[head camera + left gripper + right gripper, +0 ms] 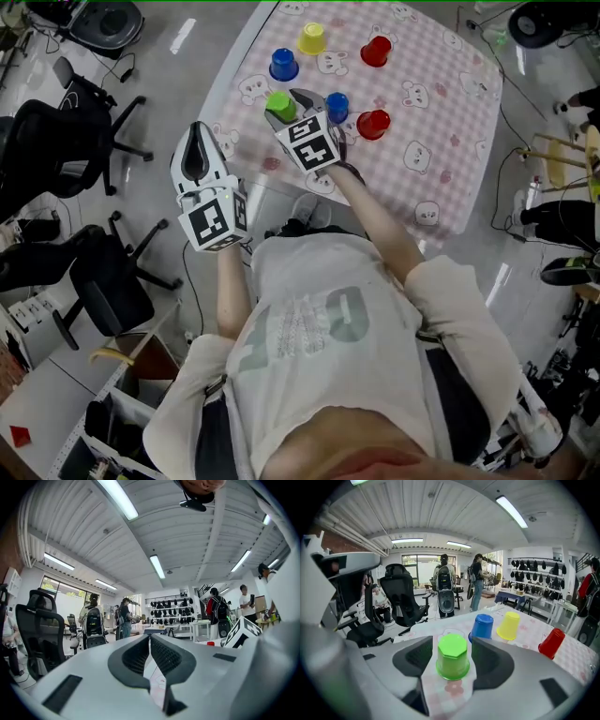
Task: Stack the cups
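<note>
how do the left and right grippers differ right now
The left gripper has its jaws together with nothing between them; the right gripper has its jaws apart around the upside-down green cup. The left gripper is held back at the near edge of the table; the right gripper reaches over it. Both carry a marker cube.

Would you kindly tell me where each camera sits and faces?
Head view: on the head, steeply down at the table; torso, arms show.
Left gripper view: on the left gripper, outward toward the far shelves; jaws together.
Right gripper view: on the right gripper, low over the table; jaws apart, flanking the green cup.
Head and right gripper views share that cup.
</note>
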`<state>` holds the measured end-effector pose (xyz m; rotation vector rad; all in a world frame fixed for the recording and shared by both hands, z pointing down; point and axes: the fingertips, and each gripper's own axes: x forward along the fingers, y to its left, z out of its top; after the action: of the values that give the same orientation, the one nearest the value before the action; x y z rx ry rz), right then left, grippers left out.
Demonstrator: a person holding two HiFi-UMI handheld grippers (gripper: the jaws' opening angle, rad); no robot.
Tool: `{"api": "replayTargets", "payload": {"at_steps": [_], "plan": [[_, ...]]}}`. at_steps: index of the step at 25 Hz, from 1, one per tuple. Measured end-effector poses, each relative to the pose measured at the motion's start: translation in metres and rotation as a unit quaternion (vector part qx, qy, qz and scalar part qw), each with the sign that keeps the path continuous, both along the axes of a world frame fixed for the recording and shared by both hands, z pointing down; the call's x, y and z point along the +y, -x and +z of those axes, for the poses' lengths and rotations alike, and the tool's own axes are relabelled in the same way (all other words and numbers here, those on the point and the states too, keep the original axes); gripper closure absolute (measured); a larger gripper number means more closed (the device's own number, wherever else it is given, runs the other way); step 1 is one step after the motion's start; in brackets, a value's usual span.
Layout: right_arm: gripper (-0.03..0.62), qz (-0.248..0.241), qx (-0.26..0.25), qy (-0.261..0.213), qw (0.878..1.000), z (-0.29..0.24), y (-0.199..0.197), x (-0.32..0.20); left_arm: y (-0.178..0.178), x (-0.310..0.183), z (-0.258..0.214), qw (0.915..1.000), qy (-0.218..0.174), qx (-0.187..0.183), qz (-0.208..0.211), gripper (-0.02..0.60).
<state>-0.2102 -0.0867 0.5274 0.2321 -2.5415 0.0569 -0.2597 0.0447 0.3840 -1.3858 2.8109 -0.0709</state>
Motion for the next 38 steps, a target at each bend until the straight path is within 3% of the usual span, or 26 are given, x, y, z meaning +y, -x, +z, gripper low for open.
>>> {"api": "replayTargets", "payload": {"at_steps": [5,9,14,18,23,27,33,38], "plan": [[0.378,-0.007,0.022,-0.007,1.000,0.011,0.007,0.002,0.006,0.017,0.004,0.9998,0.004,0.004,-0.019,0.548],[0.378,-0.011,0.016,-0.014,1.000,0.005,0.007,0.002,0.006,0.019,0.005,0.9997,0.004,0.005,-0.021,0.548],[0.379,0.001,-0.023,-0.007,1.000,-0.026,-0.004,-0.003,0.001,0.006,0.005,1.0000,0.002,0.001,-0.002,0.548],[0.379,0.021,-0.066,-0.014,0.998,-0.075,-0.036,-0.014,-0.015,-0.022,0.003,0.9994,-0.002,-0.004,0.034,0.548],[0.379,0.091,-0.102,-0.036,0.990,-0.125,-0.096,-0.047,-0.041,-0.069,-0.009,0.9946,-0.009,-0.015,0.103,0.548],[0.379,0.161,-0.102,-0.066,0.979,-0.137,-0.157,-0.071,-0.071,-0.100,-0.016,0.9869,-0.016,-0.024,0.159,0.548],[0.379,0.259,-0.086,-0.070,0.959,-0.122,-0.241,-0.101,-0.105,-0.138,-0.027,0.9743,-0.022,-0.034,0.222,0.548],[0.379,0.309,-0.050,-0.053,0.948,-0.083,-0.283,-0.116,-0.117,-0.151,-0.032,0.9686,-0.022,-0.038,0.245,0.548]]}}
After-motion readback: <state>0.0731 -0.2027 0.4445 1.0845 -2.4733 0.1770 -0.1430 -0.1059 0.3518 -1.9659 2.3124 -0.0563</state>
